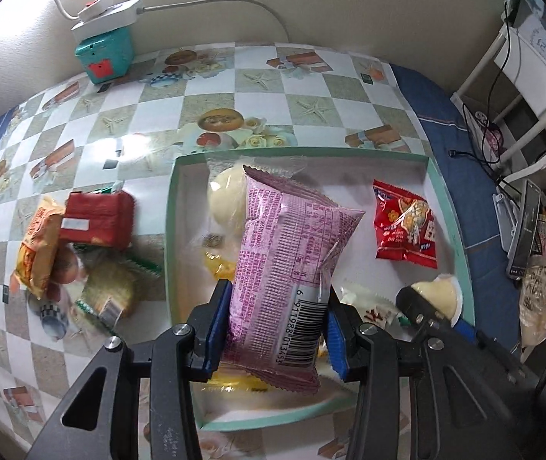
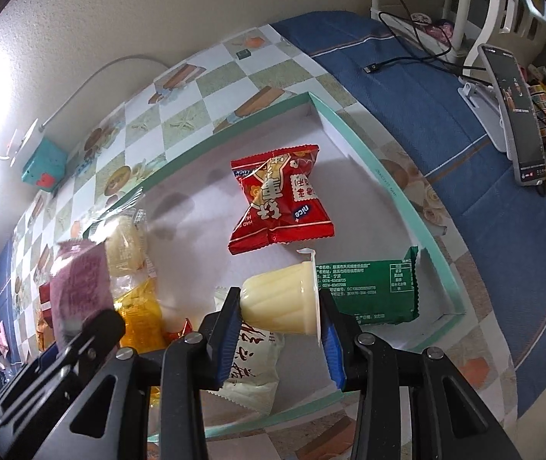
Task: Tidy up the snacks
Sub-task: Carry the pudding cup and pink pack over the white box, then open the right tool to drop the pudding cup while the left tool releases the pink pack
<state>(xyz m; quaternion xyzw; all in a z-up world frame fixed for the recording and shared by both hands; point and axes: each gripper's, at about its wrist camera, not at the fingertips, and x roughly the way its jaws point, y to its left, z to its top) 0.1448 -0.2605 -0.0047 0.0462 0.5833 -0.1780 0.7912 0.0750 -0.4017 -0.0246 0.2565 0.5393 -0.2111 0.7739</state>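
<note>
Over a mint-rimmed tray (image 1: 460, 230) on the checkered counter (image 1: 196, 88), two hand-held grippers bring in snacks at once: the left gripper (image 1: 278, 318) has its fingers clenched on the lower end of a pink wrapped snack (image 1: 288, 253), while the right gripper (image 2: 278, 322) squeezes a pale jelly cup (image 2: 284, 303) lying sideways between its blue pads. Already in the tray lie a red packet (image 2: 278, 199), a green packet (image 2: 372, 291), a white packet (image 2: 250, 368), a yellow candy wrapper (image 2: 136, 314) and a clear-wrapped round bun (image 1: 227, 199); more packets wait in a pile (image 1: 81, 245) on the counter just outside the left wall. The risk, by the look of it, is crowding: both tools hang close together above the near end, so they could knock one another on release. The soft pink pack, gripped only at one end, may flop onto the bun, and the round cup may roll once freed.
</note>
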